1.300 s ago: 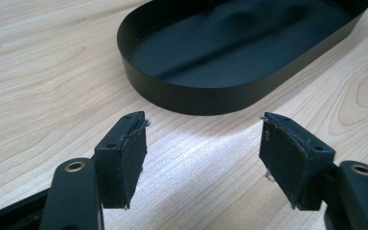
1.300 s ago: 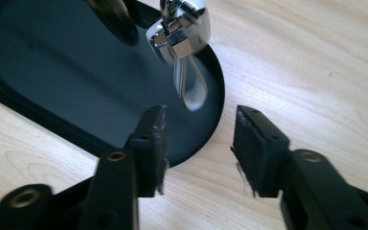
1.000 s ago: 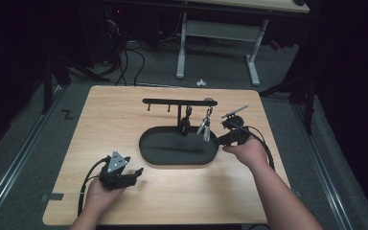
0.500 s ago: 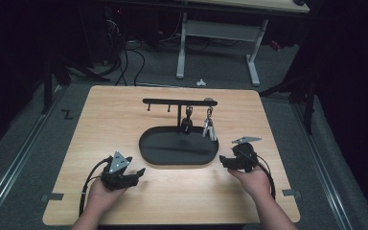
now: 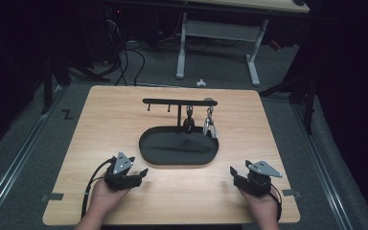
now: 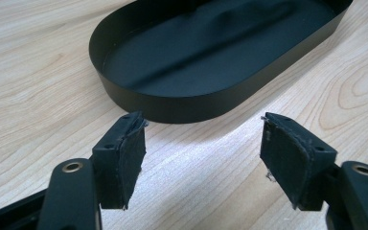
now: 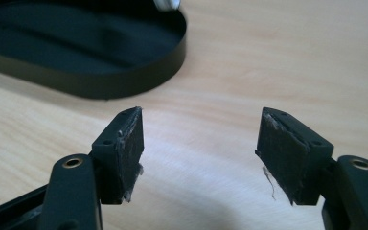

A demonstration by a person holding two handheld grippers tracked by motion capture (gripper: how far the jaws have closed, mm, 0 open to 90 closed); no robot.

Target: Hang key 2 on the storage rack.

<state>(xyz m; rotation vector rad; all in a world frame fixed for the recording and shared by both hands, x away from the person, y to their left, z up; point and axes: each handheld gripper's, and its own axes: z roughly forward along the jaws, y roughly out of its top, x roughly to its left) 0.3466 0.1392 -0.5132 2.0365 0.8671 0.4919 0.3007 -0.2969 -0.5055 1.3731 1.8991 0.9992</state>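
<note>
On the near edge of the table [image 5: 124,110], your left gripper [image 5: 141,173] and right gripper [image 5: 234,173] both rest low with jaws spread wide and nothing between them. Beyond them sits the black oval tray [image 5: 148,155], bare inside, and at its far side the rack [image 5: 172,101] carries two key bunches: a dark one [image 5: 189,124] and a silvery one [image 5: 209,127], hanging side by side right of the post. Two hooks left of the post look free. If you go for a bunch, I'd bring the right gripper in level, close on the ring below the hook, and lift upward before drawing back, so the rack doesn't tip.
</note>
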